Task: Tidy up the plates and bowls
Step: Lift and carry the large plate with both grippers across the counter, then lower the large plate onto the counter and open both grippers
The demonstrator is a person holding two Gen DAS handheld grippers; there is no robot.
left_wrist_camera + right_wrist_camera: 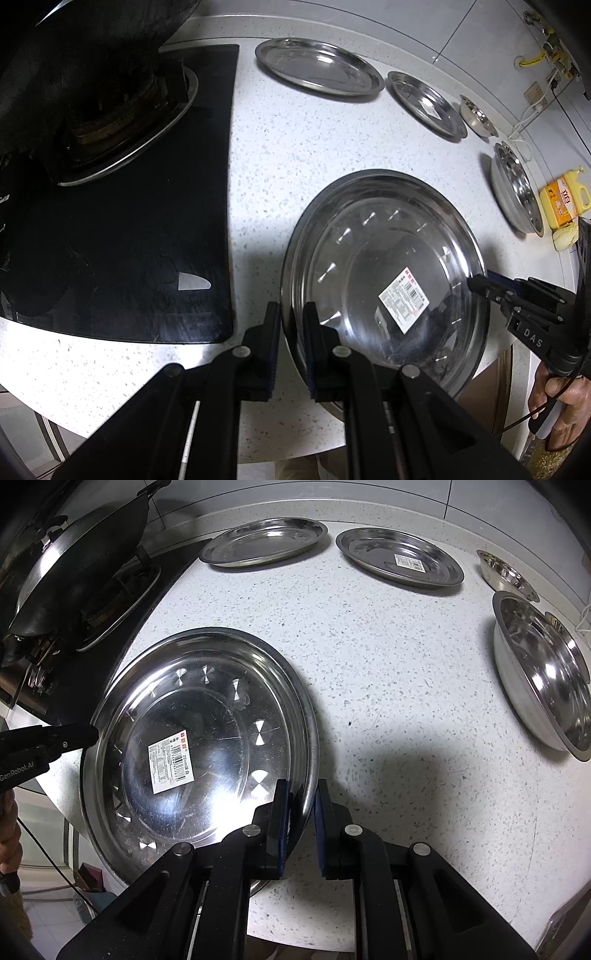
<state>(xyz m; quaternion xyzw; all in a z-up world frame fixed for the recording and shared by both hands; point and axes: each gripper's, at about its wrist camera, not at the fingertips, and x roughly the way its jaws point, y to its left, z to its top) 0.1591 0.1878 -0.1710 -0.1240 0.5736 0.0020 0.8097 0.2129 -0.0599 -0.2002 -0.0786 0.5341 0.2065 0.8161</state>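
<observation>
A large steel plate [384, 266] with a barcode sticker lies at the counter's front edge; it also shows in the right wrist view [199, 734]. My left gripper [291, 325] is shut on its left rim. My right gripper [301, 812] is shut on its right rim, and shows from the side in the left wrist view [480, 284]. Two more steel plates [266, 541] [399, 555] lie at the back of the counter. A small steel bowl [506, 574] and a larger steel bowl [543, 672] stand at the right.
A black glass hob [122, 236] with a dark wok [77, 572] on its burner is at the left. A yellow bottle [565, 201] stands at the far right by the tiled wall. The white speckled counter [369, 657] lies between the dishes.
</observation>
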